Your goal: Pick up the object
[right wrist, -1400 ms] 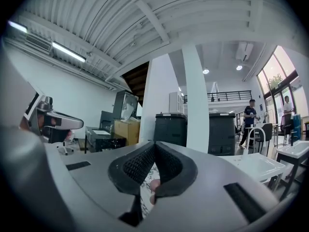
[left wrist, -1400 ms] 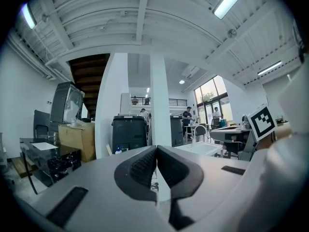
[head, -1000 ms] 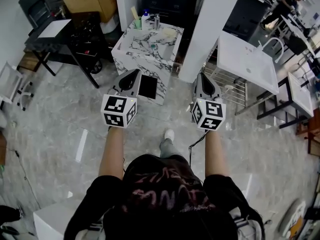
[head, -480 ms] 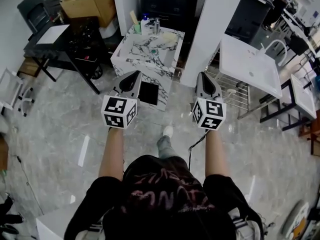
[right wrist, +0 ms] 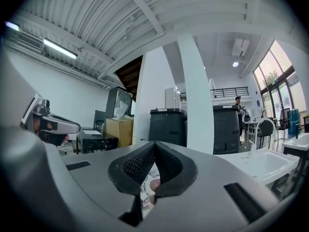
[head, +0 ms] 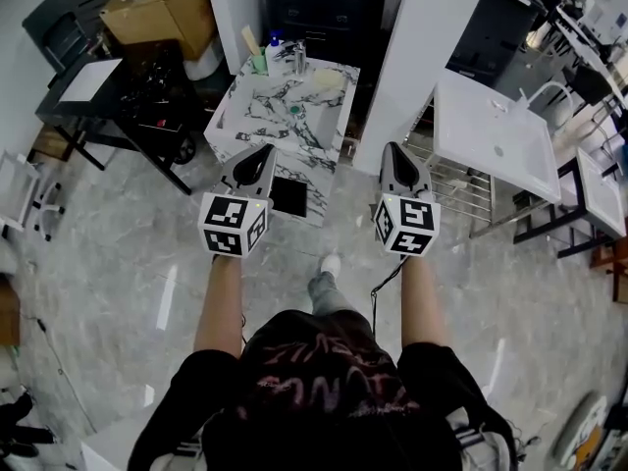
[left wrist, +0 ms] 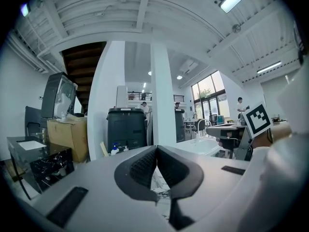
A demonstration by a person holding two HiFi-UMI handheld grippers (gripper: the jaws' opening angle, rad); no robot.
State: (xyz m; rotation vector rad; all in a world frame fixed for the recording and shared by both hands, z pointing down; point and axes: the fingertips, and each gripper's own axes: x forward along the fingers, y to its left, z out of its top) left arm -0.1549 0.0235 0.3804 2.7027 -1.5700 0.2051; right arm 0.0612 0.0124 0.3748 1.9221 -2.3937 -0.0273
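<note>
**APPROACH TO COUNTER: HAZARDS AND CLEARANCE**

Holds left gripper (head: 263, 152) and right gripper (head: 392, 149) level, short of the counter (head: 257, 118), both closed pad to pad with nothing between. Cannot tell which item is the object. Finds the candidates along the counter's far edge: a bottle (head: 273, 44), a cup (head: 258, 63), a tap (head: 298, 55), plus a pale yellow item (head: 329, 77) at the far right corner. Judged step: approach, no grasp begun.

Hazards:
- Reaching in with closed jaws: likely to push or topple the bottle or cup rather than grip it. Open before nearing the far edge.
- Crowding at the far edge: risks knocking a neighbour while closing on one item. Come in from the counter's near side, over the bare marble.
- Carrying a level gripper too low: strikes the counter's near rim. Keep above the top.
- Swinging wide on the right: catches the pillar (head: 432, 57) just right of the counter.

Clearance:
- Near side of the counter: open floor, room to step in.
- Middle of the counter: bare, free for passing over.
- Left of the counter: a black table (head: 137, 96) close by; limits swing there.
- Right of the counter, past the pillar: a wire rack (head: 456, 180) and a white table (head: 491, 130); no room for a wide sweep.
</note>
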